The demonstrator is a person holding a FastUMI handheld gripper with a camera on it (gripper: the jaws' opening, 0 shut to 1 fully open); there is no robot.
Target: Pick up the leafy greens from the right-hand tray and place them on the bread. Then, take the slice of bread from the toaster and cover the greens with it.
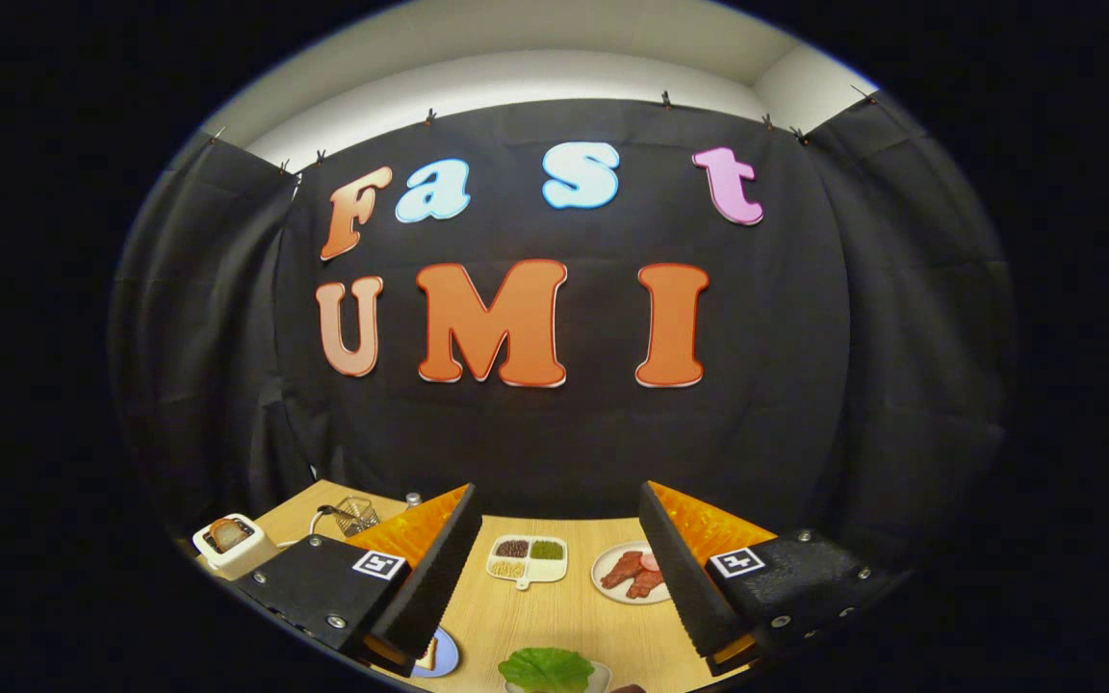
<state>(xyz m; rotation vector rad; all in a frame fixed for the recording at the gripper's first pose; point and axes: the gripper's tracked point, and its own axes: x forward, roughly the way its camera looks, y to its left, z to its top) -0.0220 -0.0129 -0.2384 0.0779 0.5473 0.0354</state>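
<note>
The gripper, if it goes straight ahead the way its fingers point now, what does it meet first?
Probably nothing on the table. The open gripper points level, above the leafy greens and the divided dish beyond the fingers. Its line seems to reach the black cloth wall first, though depth is unclear.

The tool hangs above the wooden counter, its 2 fingers spread wide and holding nothing. Leafy greens lie between them; beyond sit a 4-part dish and a plate of meat. The toaster holds bread beside one finger.
</note>
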